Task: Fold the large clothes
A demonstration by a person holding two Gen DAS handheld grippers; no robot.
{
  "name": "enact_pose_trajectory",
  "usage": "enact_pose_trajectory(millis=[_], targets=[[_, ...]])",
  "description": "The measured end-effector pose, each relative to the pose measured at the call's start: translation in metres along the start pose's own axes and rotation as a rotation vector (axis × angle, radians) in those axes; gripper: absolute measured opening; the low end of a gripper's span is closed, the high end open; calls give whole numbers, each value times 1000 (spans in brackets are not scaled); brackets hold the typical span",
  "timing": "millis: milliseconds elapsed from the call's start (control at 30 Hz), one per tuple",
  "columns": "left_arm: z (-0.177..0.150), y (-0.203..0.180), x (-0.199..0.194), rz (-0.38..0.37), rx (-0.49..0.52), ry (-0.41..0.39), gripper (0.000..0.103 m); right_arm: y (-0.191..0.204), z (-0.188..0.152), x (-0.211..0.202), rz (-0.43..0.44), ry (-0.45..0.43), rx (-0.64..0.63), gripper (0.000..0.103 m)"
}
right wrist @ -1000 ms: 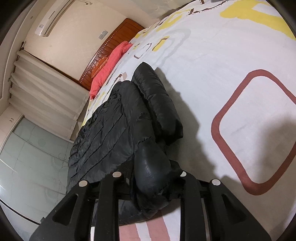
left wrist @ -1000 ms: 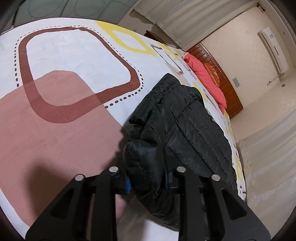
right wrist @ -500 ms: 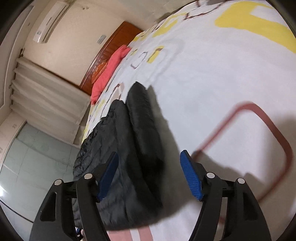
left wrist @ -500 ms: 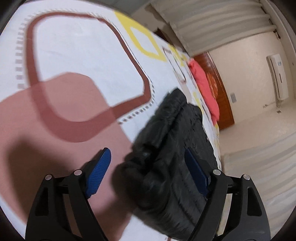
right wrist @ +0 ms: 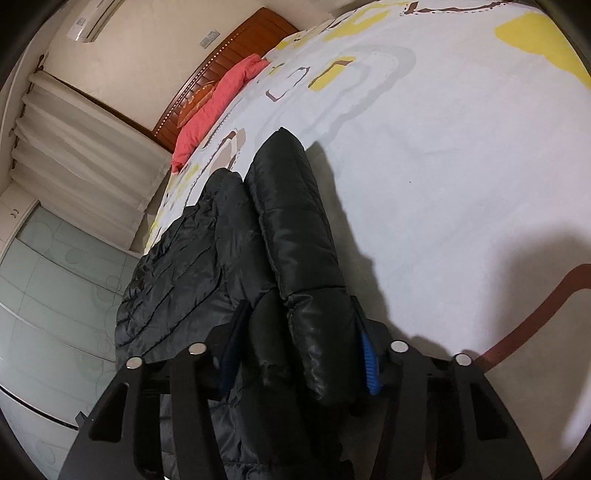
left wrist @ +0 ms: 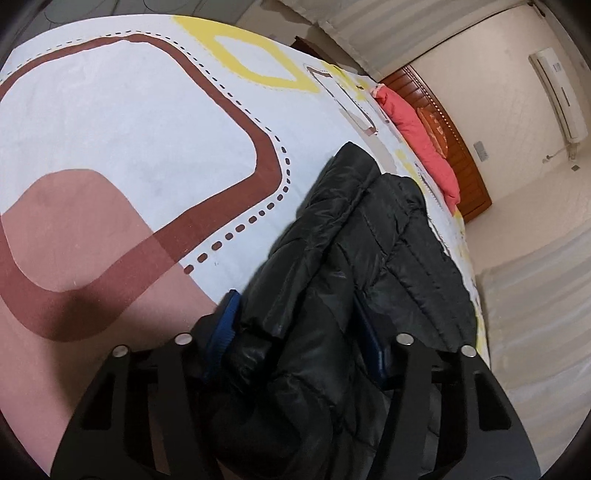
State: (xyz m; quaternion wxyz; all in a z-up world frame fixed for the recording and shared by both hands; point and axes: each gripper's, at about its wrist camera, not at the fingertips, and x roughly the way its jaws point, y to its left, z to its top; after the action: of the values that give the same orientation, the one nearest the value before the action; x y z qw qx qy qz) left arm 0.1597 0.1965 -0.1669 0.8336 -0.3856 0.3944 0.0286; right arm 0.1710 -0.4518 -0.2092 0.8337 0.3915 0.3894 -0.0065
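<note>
Black and quilted, the puffer jacket (left wrist: 373, 236) lay folded on the bed (left wrist: 129, 122), stretching from the near edge toward one o'clock, where a coral pillow (left wrist: 417, 136) sat against the wooden headboard (left wrist: 461, 147). The left claw (left wrist: 295, 328) was clamped on the jacket's near end, with a thick bunch of padded fabric squeezed between its blue pads (left wrist: 221, 325). The bedsheet around it was white with a brown looping band, a pink patch at eight o'clock and a yellow ring at twelve.

From the right-hand camera, the jacket (right wrist: 288, 236) ran up toward eleven o'clock, with a sleeve lying along its right side. The right claw (right wrist: 301, 339) gripped the near end of that sleeve and the fabric beside it, both blue pads (right wrist: 369, 369) pressed against the bundle. Pale curtains (right wrist: 85, 147) hung at nine o'clock, and an air conditioner (right wrist: 96, 18) sat high on the wall near eleven.
</note>
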Motion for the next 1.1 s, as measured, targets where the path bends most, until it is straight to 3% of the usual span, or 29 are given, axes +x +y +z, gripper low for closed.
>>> enact_pose_trajectory(millis=[167, 300, 433, 533, 667, 767, 833, 967, 1100], targets=[[-4, -3, -2, 21, 19, -23, 55, 2, -5, -4, 8, -24, -36, 49], [1, 4, -13, 15, -5, 0, 65, 3, -5, -16, 2, -29, -5, 55], [8, 10, -35, 64, 4, -17, 74, -2, -3, -36, -31, -62, 30, 56], [11, 10, -54, 175, 52, -72, 73, 5, -4, -47, -111, -78, -2, 56], [5, -22, -71, 353, 247, -163, 69, 48, -12, -59, -310, -132, -168, 51], [-13, -65, -69, 459, 446, -231, 64, 93, -28, -48, -377, -140, -321, 46], [-28, -94, -61, 478, 532, -260, 64, 116, -39, -34, -369, -121, -395, 44], [-53, -139, -33, 434, 621, -233, 64, 164, -61, 0, -333, -78, -514, 44], [-72, -174, 2, 439, 703, -201, 64, 197, -71, 29, -328, -54, -577, 44]])
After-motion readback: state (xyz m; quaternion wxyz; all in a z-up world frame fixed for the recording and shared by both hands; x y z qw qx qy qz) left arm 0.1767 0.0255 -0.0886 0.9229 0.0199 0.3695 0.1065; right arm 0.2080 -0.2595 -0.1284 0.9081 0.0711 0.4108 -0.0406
